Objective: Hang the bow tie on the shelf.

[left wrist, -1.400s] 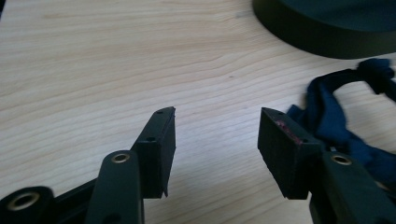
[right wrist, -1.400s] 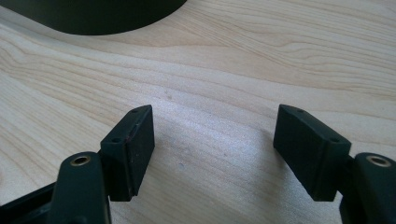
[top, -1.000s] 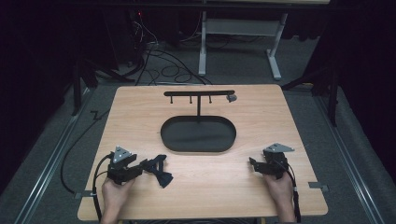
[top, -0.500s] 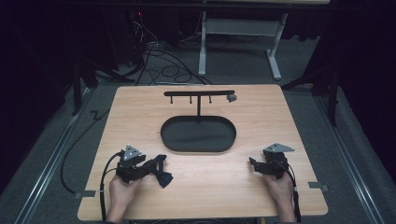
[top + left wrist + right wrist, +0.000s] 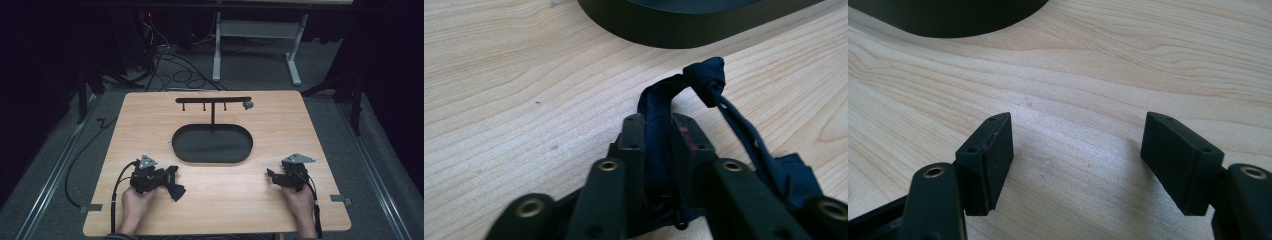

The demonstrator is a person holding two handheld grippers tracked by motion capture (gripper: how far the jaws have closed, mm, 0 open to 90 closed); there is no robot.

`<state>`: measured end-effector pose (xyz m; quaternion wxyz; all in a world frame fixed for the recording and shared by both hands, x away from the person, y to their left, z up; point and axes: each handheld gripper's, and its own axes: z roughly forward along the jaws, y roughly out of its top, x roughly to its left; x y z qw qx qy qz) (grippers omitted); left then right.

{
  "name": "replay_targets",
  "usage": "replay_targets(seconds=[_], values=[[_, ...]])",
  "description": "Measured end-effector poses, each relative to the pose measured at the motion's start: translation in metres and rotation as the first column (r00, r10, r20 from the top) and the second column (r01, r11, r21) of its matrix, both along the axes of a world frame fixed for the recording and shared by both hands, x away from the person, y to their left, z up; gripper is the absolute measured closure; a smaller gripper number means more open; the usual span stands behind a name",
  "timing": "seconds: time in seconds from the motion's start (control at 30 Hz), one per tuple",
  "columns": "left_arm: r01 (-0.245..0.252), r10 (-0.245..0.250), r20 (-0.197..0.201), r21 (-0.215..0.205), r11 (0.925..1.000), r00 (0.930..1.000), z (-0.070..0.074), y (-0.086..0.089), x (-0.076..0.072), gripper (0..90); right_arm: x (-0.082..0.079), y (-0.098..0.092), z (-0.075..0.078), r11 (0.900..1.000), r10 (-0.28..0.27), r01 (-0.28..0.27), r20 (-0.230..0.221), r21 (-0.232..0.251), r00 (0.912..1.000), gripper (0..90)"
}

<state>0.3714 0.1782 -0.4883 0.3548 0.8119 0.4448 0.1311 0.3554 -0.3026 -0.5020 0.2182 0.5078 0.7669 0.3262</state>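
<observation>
This looks like a lab or recording studio set up for data capture, not a home. A bare wooden table (image 5: pixel 300 125) stands lit amid dark surroundings on grey carpet (image 5: pixel 60 150), with loose cables (image 5: pixel 170 70) strewn behind it. A white metal desk frame (image 5: pixel 255 35) and floor rails (image 5: pixel 372 165) flank it.

We note a table (image 5: pixel 150 115) of pale, matt wood with visible grain; a smooth, matt black tray (image 5: pixel 212 145); soft dark-blue cloth (image 5: pixel 659 120); matt black plastic grippers with brass-coloured rivets.
</observation>
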Motion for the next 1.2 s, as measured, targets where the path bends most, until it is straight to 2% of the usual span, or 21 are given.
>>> replay_targets(seconds=[0.17,0.33,0.47,0.63,0.77,0.93,1.2], values=[[0.02,-0.02,-0.001,0.005,0.9998,0.9998,0.0,-0.001,-0.001,87.4,0.0,0.0,0.0,1.0,0.0,0.0,0.0,0.0,1.0,30.3],[0.022,-0.022,0.019,-0.005,0.9997,0.9996,0.004,-0.001,-0.005,88.5,0.0,0.0,0.0,1.0,0.0,0.0,0.0,0.0,1.0,30.3],[0.029,-0.029,0.052,-0.007,0.9996,0.9982,0.012,-0.002,-0.009,88.7,0.0,0.0,0.0,1.0,0.001,-0.001,-0.001,-0.001,1.0,30.3],[0.035,-0.034,0.105,-0.006,0.9994,0.9939,0.026,-0.005,-0.014,88.6,0.0,0.0,0.0,1.0,0.0,0.0,0.0,0.0,1.0,30.4],[0.04,-0.036,0.138,-0.031,0.9987,0.9898,0.039,-0.007,-0.016,88.6,0.0,0.0,0.0,1.0,0.001,-0.001,0.0,0.0,1.0,30.2],[0.044,-0.037,0.165,-0.038,0.9983,0.9857,0.048,-0.008,-0.017,88.6,0.0,0.0,0.0,1.0,0.001,-0.001,-0.001,0.001,1.0,30.2],[0.047,-0.038,0.221,-0.034,0.9983,0.9744,0.065,-0.009,-0.018,88.6,0.0,0.0,0.0,1.0,0.002,-0.002,-0.001,-0.002,1.0,30.2]])
